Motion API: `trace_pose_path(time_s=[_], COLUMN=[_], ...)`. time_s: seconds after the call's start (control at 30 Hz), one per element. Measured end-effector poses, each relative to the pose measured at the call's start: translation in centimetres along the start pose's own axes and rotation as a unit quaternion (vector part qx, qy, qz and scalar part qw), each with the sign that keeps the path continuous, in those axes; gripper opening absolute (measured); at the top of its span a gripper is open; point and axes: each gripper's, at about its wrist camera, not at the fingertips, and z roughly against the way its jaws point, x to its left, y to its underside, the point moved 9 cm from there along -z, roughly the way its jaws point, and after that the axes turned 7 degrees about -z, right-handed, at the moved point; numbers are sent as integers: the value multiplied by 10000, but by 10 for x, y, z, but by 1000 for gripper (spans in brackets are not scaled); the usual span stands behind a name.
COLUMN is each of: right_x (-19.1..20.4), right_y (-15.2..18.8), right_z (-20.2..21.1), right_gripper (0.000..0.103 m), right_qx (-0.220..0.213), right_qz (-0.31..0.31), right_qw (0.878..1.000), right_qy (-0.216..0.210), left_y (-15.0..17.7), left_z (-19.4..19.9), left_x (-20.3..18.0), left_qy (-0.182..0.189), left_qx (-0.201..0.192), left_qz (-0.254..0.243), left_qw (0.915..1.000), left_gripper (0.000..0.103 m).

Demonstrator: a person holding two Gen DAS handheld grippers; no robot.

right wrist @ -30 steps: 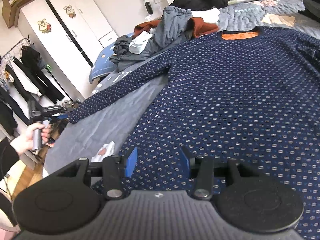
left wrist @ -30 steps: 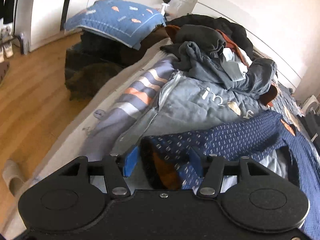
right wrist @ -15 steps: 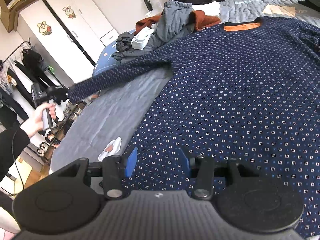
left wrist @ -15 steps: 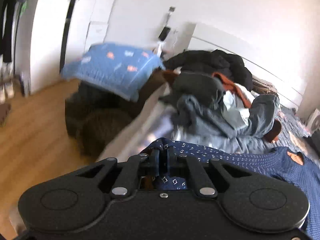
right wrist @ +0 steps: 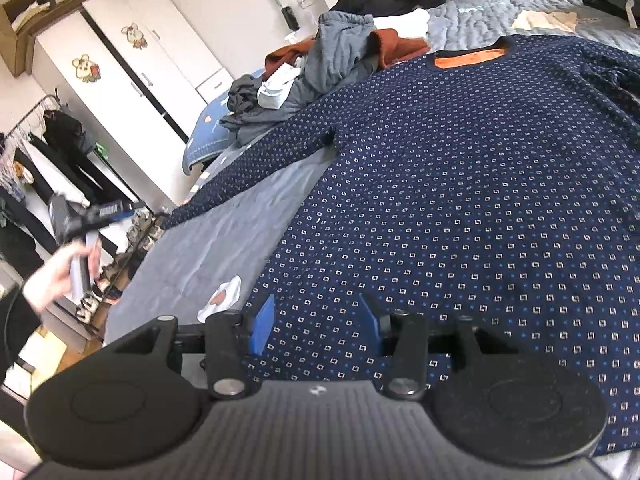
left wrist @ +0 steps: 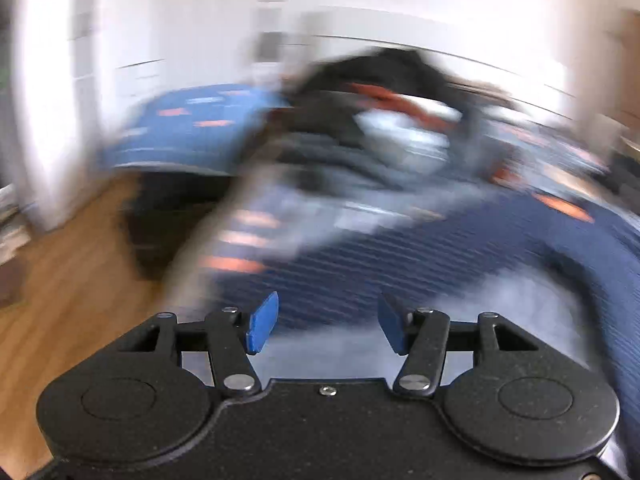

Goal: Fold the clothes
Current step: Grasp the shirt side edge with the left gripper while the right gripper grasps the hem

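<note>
The navy patterned sweater [right wrist: 460,200] lies spread flat, front down or up cannot be told, on the grey bedsheet [right wrist: 208,248], its orange-lined neckline [right wrist: 468,58] at the far end and its near hem directly under the right gripper [right wrist: 316,324]. One sleeve [right wrist: 248,172] runs out straight to the side across the sheet toward the bed's edge, its cuff lying free on the sheet.

Right gripper: the blue fingers [right wrist: 262,328] stand apart, about half spread, over the hem area. Fabric shows between and below them; the pads do not press on it.

Left gripper [left wrist: 326,322]: its own view is heavily blurred. The blue fingers [left wrist: 262,322] are spread and the jaws are opening, with nothing between them; the sweater [left wrist: 400,256] lies beyond the fingertips, on the bed. In the right wrist view this gripper [right wrist: 100,214] is held in a hand [right wrist: 56,276] off the side of the bed, apart from the sleeve cuff, not touching it.

Surroundings: a pile of clothes [right wrist: 336,60] in grey, rust and black sits past the sleeve near the head of the bed. A blue pillow [right wrist: 208,132] lies beside that pile. A white wardrobe [right wrist: 132,80] stands against the wall, a clothes rack [right wrist: 36,160] with dark garments beside it.
</note>
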Motion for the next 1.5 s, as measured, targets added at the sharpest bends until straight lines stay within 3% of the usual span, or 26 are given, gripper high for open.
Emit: trace_pose_path(time_s=[0.13,0.3,0.37,0.43,0.63,0.77,0.8,0.83,1.0,1.07,1.13,1.23,1.27,1.3,1.33,1.37,1.5], right_x=[6,13,14,14,15,15,15,16,25,26,27,28,28,25,20,13,-47], right_y=[1,-8,-11,-11,-2,2,3,3,3,2,2,3,3,2,0,-2,-20], right_z=[8,19,23,26,36,41,42,43,55,58,58,58,58,60,62,65,92], right_gripper=[46,46,46,46,46,46,46,46,46,46,46,46,46,46,46,46,46], right_qx=[-120,-235,-258,-265,-268,-280,-284,-285,-354,-380,-387,-393,-399,-410,-419,-429,-435], right_qz=[13,88,92,75,13,-45,-52,-53,27,21,20,41,55,98,174,261,412], right_qw=[9999,9997,9996,9995,9995,9995,9995,9995,9991,9990,9989,9988,9988,9989,9989,9987,9951], right_qy=[-44,-63,-99,-119,-160,-149,-140,-130,-210,-237,-256,-273,-270,-223,-127,14,786], left_y=[11,56,78,98,110,122,124,126,127,129,133,141,143,142,140,138,129], left_z=[-4,-21,-28,-28,-25,-30,-29,-26,8,14,13,8,8,9,10,12,14], left_x=[-103,-190,-206,-217,-222,-237,-241,-244,-253,-242,-227,-222,-222,-220,-218,-216,-211], left_qy=[1051,2264,2585,3012,3477,3409,3437,3468,3785,3676,3463,3260,3197,3163,3141,3119,3055], left_qx=[84,891,1357,1730,1918,2041,2048,2058,1900,1859,1840,1996,2040,1998,1923,1848,1675], left_qz=[-27,92,292,571,1044,1158,1188,1208,994,1061,1226,1304,1275,1285,1311,1336,1308], left_qw=[9944,9699,9560,9360,9118,9103,9087,9071,9004,9050,9117,9148,9165,9184,9204,9223,9282], left_gripper=[54,53,53,46,46,48,40,9,7,7,8,12,14,26,42,47,50])
